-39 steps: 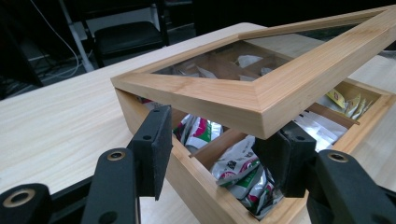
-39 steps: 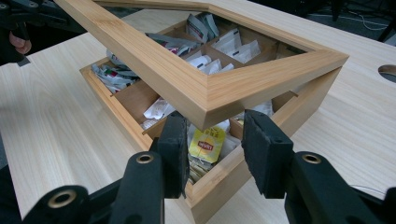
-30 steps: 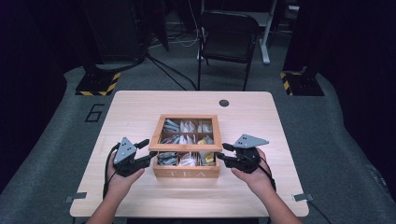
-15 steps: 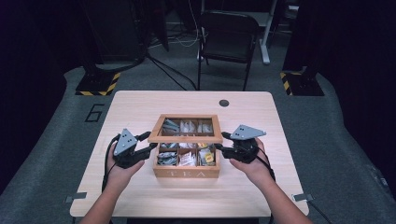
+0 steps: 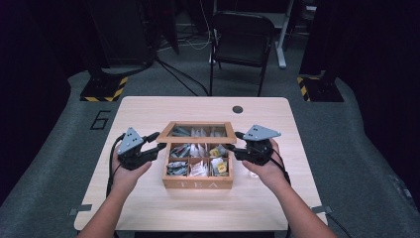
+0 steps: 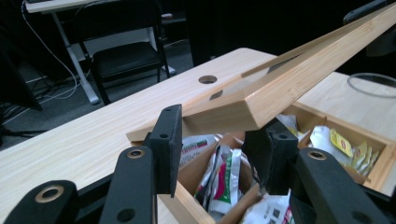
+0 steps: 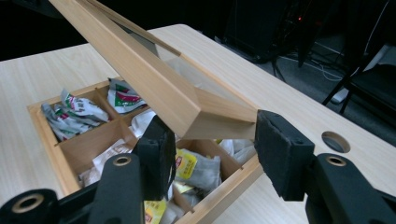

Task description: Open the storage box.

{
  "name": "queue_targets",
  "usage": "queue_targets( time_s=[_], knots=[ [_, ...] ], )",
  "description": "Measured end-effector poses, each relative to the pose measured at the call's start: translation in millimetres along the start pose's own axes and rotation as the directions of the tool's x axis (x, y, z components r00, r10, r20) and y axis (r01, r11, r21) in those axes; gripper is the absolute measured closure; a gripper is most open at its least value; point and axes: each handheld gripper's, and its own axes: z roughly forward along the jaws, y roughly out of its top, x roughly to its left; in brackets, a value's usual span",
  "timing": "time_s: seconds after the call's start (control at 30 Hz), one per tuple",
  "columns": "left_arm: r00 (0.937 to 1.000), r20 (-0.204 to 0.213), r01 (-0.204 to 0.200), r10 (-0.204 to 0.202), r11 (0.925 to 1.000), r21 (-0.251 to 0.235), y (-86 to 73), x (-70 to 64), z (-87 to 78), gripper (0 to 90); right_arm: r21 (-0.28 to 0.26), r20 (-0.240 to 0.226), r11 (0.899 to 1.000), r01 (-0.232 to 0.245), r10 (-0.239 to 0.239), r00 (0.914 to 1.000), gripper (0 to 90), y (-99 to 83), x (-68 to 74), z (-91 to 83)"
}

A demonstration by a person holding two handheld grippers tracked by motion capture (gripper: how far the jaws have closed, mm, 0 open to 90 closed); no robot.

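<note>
Both grippers, left (image 5: 154, 142) and right (image 5: 233, 141), clamp the lid (image 5: 198, 131) corners, lid tilted above the tea box (image 5: 198, 183).

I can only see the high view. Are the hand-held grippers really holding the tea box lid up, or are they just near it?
Observer: In the left gripper view, a front corner of the lid sits between the jaws of the left hand-held gripper. The corner is raised off the box. I can't tell if the jaws squeeze it.
Operator: And the other one?
Observer: It's the same. In the right gripper view, the lid's other front corner lies between the jaws of the right hand-held gripper.
Operator: What's inside?
Observer: Tea packets. The one just below that corner has a yellow label.
</note>
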Motion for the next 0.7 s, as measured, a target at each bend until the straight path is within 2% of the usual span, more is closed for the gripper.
queue_targets(
  time_s=[0.1,0.23,0.37,0.43,0.5,0.7],
  knots=[
    [0.9999,0.001,0.013,-0.013,0.9999,-0.009,4.7,3.6,1.8,57.3,0.002,0.014,1.0,-0.001,0.001,0.9999,49.3,2.5,-1.3,1.8],
    [0.9997,0.004,0.024,-0.024,0.9996,-0.018,12.3,9.3,4.8,57.4,-0.03,0.023,0.999,-0.036,0.037,0.9991,53.8,8.7,-9.1,5.4],
    [0.9997,-0.002,0.024,-0.024,0.9989,-0.041,15.1,11.5,7.0,57.6,-0.035,0.039,0.999,-0.023,0.024,0.9989,56.1,15.2,-14.1,7.9],
    [0.9994,0.003,0.034,-0.034,0.9982,-0.05,16.4,14.8,10.5,56.5,-0.025,0.035,0.999,-0.032,0.033,0.9989,56.5,18.5,-16.0,8.0],
    [0.9992,-0.01,0.039,-0.039,0.9983,-0.043,16.0,17.0,14.4,53.3,-0.026,0.038,0.999,-0.033,0.034,0.9987,56.9,21.6,-18.2,8.9],
    [0.9986,-0.035,0.04,-0.041,0.9988,-0.028,15.0,20.9,25.3,54.3,-0.024,0.037,0.999,-0.049,0.05,0.9981,57.3,28.6,-24.3,10.9]
  ],
)
